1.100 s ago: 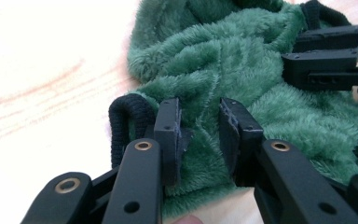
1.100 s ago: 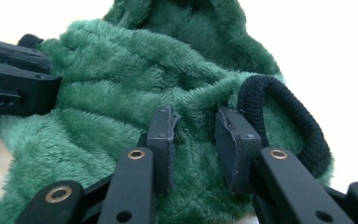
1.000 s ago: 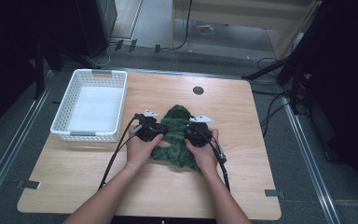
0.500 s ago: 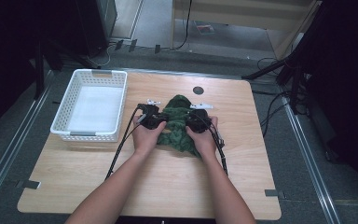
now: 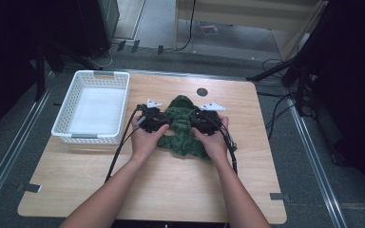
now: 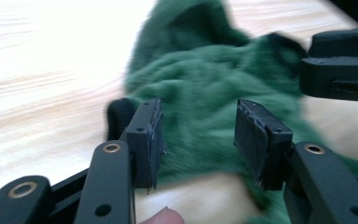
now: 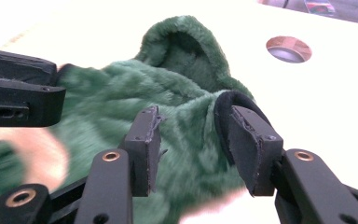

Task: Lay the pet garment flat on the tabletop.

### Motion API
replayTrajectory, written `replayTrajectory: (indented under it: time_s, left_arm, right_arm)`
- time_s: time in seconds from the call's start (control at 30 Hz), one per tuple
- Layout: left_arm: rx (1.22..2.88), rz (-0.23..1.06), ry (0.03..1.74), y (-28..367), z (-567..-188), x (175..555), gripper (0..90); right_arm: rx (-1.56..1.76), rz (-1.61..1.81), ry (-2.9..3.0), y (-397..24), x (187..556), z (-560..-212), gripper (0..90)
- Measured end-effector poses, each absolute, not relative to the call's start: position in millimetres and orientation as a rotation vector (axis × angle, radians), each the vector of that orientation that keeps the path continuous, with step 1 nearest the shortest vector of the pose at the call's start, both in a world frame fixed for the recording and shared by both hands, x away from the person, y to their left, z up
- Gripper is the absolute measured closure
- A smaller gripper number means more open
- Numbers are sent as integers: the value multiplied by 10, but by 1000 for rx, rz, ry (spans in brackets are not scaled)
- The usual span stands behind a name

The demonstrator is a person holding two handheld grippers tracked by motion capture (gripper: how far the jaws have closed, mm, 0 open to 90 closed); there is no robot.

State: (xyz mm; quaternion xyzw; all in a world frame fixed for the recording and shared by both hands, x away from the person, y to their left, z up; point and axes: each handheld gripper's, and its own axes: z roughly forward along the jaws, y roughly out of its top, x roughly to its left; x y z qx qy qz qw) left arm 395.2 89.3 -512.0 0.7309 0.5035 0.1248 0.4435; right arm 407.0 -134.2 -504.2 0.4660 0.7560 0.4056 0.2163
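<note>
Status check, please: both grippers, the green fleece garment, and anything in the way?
Left gripper and right gripper just opened, jaws apart. Green fleece garment bunched on table. White basket clear, left.

At the centre of the high view, a dark green, plush, furry cloth garment (image 5: 183,126) is lying matt and deep-piled on the light wooden tabletop (image 5: 171,185), whose smooth grain is showing a faint sheen. At the upper left, a white plastic lattice basket (image 5: 92,107) is looking smooth and slightly glossy. In the left gripper view, the black matt plastic left gripper (image 6: 198,140) is showing rough, chipped rubbery pads (image 6: 254,135) and brass-coloured metal rivets (image 6: 111,148).
</note>
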Motion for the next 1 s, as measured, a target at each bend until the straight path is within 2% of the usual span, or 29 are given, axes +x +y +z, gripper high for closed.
replayTrajectory:
  time_s: [0.17, 0.33, 0.4, 0.57, 0.77, 0.87, 1.0]
  left_arm:
    - [1881, 340, 1191, 941, -5112, 3654, 537]
    - [1970, 376, 1202, 1011, -5266, 3467, 604]
    - [1976, 349, 1215, 1047, -5320, 3417, 633]
    - [2030, 400, 1196, 1064, -5438, 3292, 735]
    - [2026, 399, 1203, 1132, -5444, 3221, 790]
    - [2006, 379, 1186, 1137, -5445, 3203, 771]
    - [1959, 421, 1150, 1159, -5401, 3128, 567]
  right_arm:
    - [1273, 1147, 2167, -1436, 3685, -5008, 537]
    - [1288, 1092, 2199, -1521, 3343, -5166, 559]
    - [1320, 1077, 2174, -1592, 3252, -5239, 556]
    - [1362, 999, 2164, -1705, 3205, -5385, 624]
    - [1383, 967, 2104, -1807, 3286, -5452, 636]
    - [1389, 1008, 2121, -1819, 3307, -5440, 592]
    - [1314, 1106, 2124, -1781, 3237, -5358, 503]
